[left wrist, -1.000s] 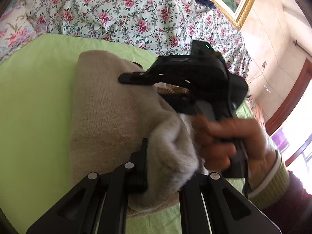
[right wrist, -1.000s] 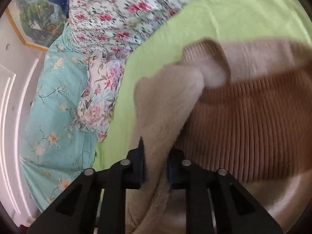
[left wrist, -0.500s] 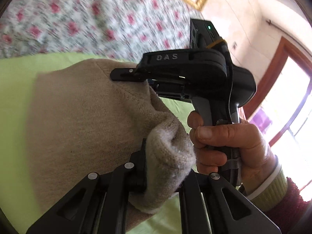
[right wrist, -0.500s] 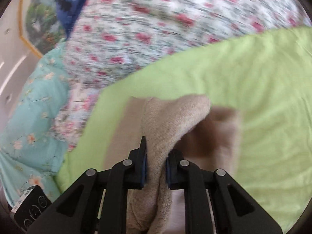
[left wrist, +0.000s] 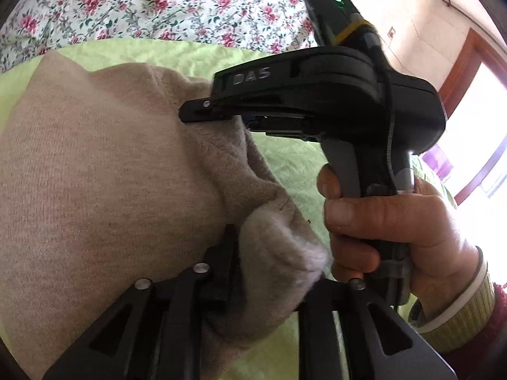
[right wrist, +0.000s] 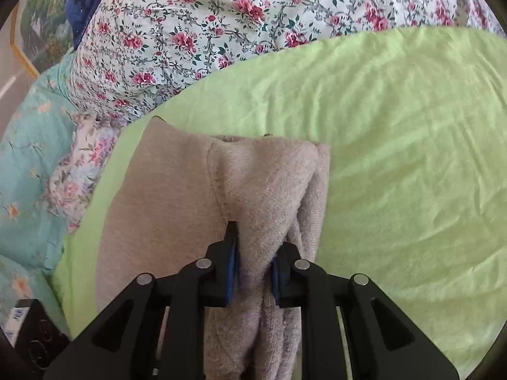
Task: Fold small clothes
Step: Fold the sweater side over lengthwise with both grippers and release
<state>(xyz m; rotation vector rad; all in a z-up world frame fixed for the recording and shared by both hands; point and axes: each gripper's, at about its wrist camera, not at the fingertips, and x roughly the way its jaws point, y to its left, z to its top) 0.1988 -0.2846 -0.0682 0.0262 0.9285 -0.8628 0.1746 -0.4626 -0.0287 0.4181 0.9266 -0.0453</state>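
**Both grips easing off the folded knit**

The beige knit garment (right wrist: 177, 209) lies on the green sheet (right wrist: 396, 158) of the bed, near the floral quilt (right wrist: 221, 25) at the far side. A second ago it was spread wider, with a ribbed brown panel showing in the right wrist view; now that panel is covered and the cloth sits as a narrow stack with a doubled edge along its right side, so one fold looks complete.

The right hand-held gripper (right wrist: 253, 272) has a thick ridge of the knit between its blue pads, and its jaws are opening; the pads look to be just leaving the cloth. The left hand-held gripper (left wrist: 269, 272) has a bunched corner of the same garment between its fingers at the near edge, and its jaws are opening as well. In the left wrist view the person's hand (left wrist: 396, 221) holds the right tool's handle just beside that corner.

With both grips letting go together, the folded layer is being laid down. Judging by the puffy ridge, the next need is probably a smoothing press or a second fold
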